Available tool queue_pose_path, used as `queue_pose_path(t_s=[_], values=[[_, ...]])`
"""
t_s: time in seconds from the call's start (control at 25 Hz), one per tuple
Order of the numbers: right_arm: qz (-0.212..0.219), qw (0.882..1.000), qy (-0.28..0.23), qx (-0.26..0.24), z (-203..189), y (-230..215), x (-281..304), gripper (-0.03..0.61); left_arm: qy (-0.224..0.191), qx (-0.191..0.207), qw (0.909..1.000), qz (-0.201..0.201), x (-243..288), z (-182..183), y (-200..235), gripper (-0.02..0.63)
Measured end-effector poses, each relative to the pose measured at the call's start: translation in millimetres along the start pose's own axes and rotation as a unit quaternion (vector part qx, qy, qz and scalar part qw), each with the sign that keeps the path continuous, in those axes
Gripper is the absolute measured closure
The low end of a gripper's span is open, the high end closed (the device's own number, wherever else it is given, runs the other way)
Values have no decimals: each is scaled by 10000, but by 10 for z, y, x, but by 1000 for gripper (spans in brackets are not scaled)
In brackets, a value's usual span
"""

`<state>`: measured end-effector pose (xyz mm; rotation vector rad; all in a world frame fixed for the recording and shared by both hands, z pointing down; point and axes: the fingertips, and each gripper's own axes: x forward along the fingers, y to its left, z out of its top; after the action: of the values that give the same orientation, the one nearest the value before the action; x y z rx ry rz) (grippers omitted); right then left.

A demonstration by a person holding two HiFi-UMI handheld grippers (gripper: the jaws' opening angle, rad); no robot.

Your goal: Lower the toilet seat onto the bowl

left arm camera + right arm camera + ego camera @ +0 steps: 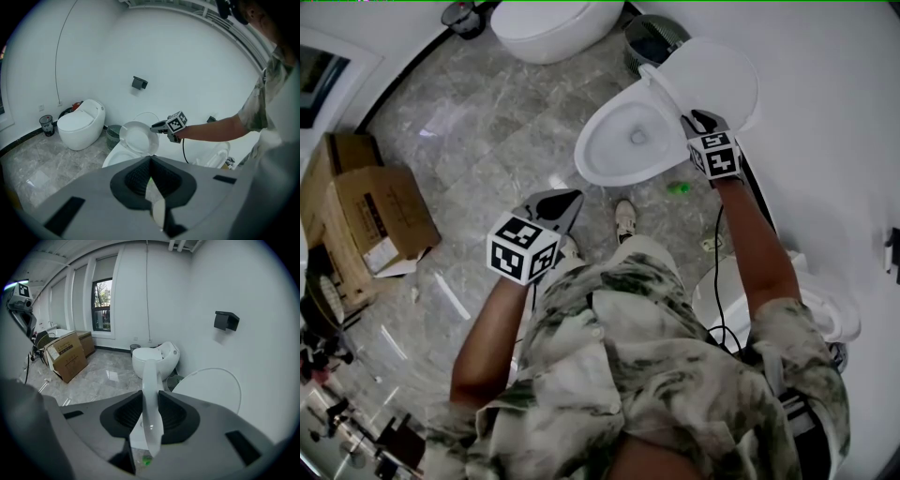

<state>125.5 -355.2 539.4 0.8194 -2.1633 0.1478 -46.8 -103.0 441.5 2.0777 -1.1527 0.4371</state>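
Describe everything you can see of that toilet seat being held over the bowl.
The toilet seat is a thin, glossy white oval, plastic by its look. It stands tilted, partway between the raised lid behind it and the open bowl below. The right gripper grips its free edge, one jaw on each face.

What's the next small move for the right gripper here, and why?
Probably swing the right gripper down toward the bowl: its jaws grip the toilet seat, which stands raised in front of the upright lid.
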Motion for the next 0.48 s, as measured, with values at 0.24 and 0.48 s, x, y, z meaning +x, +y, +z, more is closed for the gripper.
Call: queue_pose_path(t_s=[0.24,0.48], values=[[91,9999,69,-103,-54,242,39,454,22,-45,10000,-3,-66,-124,10,591],[144,9996,139,-200,-100,471,83,451,50,-85,9999,25,-157,-234,56,591]])
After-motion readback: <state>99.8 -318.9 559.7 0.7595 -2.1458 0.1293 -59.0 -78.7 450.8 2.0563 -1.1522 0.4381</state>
